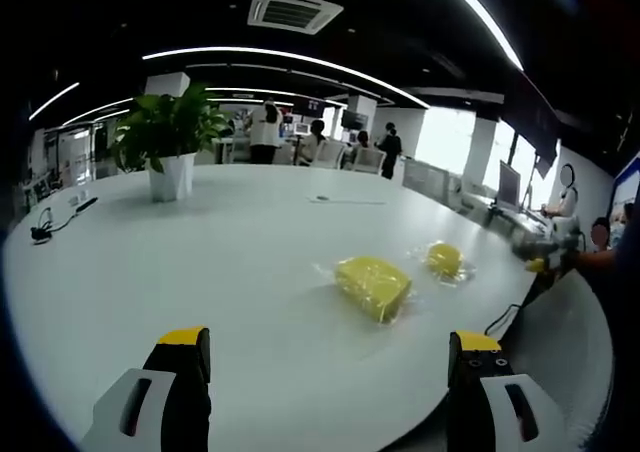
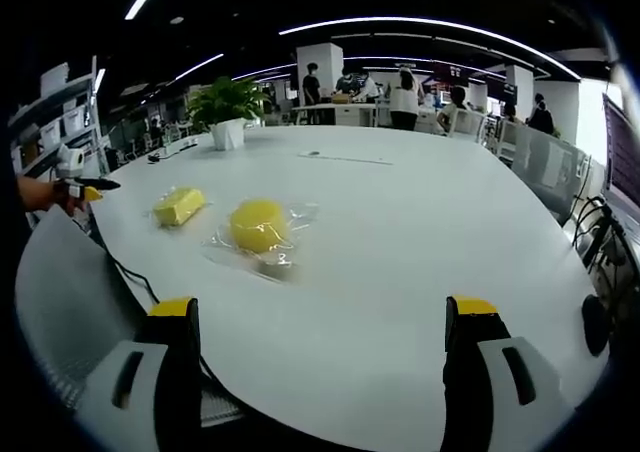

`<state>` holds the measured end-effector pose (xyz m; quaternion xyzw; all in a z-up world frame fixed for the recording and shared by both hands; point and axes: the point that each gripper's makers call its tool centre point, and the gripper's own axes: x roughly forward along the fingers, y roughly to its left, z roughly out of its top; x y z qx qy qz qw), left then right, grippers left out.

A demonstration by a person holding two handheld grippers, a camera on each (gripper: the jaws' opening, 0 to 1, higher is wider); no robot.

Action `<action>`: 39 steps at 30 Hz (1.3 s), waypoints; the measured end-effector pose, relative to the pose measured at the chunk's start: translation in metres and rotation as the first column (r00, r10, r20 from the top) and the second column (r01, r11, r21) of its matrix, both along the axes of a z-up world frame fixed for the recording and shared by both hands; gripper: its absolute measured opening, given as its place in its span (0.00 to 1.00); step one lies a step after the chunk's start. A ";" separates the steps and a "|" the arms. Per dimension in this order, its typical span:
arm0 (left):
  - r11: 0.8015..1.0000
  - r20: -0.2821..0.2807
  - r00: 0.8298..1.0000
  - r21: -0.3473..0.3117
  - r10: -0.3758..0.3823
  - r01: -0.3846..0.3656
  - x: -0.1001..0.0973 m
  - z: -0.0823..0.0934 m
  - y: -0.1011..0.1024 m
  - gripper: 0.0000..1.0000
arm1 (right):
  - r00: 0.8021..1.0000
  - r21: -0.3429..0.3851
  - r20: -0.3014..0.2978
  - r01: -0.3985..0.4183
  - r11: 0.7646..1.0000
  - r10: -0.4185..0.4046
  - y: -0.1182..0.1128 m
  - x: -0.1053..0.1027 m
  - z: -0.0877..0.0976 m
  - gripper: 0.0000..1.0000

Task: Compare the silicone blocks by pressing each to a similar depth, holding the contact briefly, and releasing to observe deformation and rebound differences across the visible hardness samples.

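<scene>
Both grippers hang back from the samples with nothing pressed yet, so the step in hand looks to be the approach to a first press. The left gripper (image 1: 330, 357) has its jaws spread wide and empty; the rectangular yellow block (image 1: 373, 286) lies on the white counter (image 1: 200, 252) ahead of the jaws and a little toward the right jaw, with the round yellow block (image 1: 444, 259) beyond it and further to that side. In the right gripper view the right gripper (image 2: 325, 322) is likewise released and holds nothing; the round block sits ahead, nearer the left jaw, and the rectangular one beyond it, further out to the left.

To do the press well, I would pick one jaw tip, bring it down square on the middle of a block, stop at a shallow dent, hold, then lift straight off; the same tip and the same dent on the other block make the comparison fair. Both blocks appear to lie in clear film wrap (image 2: 290, 237), which may crinkle, slide or hide the rebound; a slow vertical press should limit that.

Around them: a potted plant (image 1: 170, 137) far ahead near the left jaw's side, a dark cable (image 1: 55, 224) at the counter's far left edge, chairs and people well beyond; none of these block the way.
</scene>
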<state>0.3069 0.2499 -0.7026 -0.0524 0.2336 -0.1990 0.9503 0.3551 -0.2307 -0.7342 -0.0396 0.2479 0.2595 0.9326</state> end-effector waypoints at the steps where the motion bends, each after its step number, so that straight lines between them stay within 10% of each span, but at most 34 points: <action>1: 1.000 0.000 1.000 -0.002 0.001 -0.001 0.000 0.000 0.000 1.00 | 1.000 0.001 -0.001 -0.001 1.000 0.001 0.000 0.000 0.000 0.97; 25: 0.999 -0.031 0.999 -0.030 -0.025 0.024 0.028 0.011 -0.009 1.00 | 1.000 -0.022 -0.016 -0.011 1.000 0.011 -0.002 -0.003 -0.001 0.97; 39: 0.962 -0.170 0.985 -0.270 -0.008 -0.039 0.069 0.003 -0.044 1.00 | 1.000 -0.007 -0.009 -0.006 1.000 0.006 -0.001 0.001 0.002 0.97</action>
